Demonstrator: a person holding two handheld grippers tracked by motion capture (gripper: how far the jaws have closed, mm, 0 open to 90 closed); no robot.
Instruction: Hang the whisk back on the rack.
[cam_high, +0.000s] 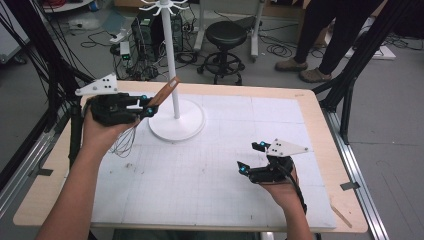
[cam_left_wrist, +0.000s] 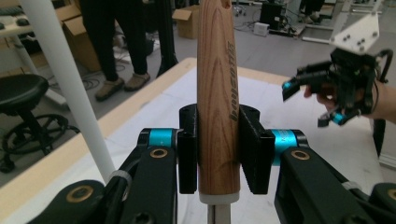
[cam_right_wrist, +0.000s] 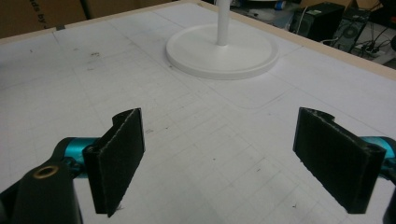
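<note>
We had the whisk (cam_high: 150, 107) clamped in the left claw (cam_left_wrist: 218, 156), its jaws closed flat against the lower part of the wooden handle (cam_left_wrist: 217, 93), just above the pale collar where the wires begin. In the high view the wire head (cam_high: 124, 141) hung below the hand near the left side of the surface (cam_high: 210, 175), while the handle slanted up toward the white pole (cam_high: 169, 55) of the hook stand, its tip just beside the pole but, as far as we could tell, not touching it. The likely step was to hang the whisk on one of the hooks (cam_high: 165, 6) at the top, well above the handle's end. To do that well, we judged that the grip should stay firm and low, so the hole at the handle's tip (cam_high: 173, 82) remained free, and that the lift should run straight up alongside the pole rather than across it, since a knock could rock the round base (cam_high: 176, 122). The right claw (cam_right_wrist: 233, 158) hung empty over the gridded mat, jaws spread wide, well apart from the stand; we thought it could steady the base if needed.
</note>
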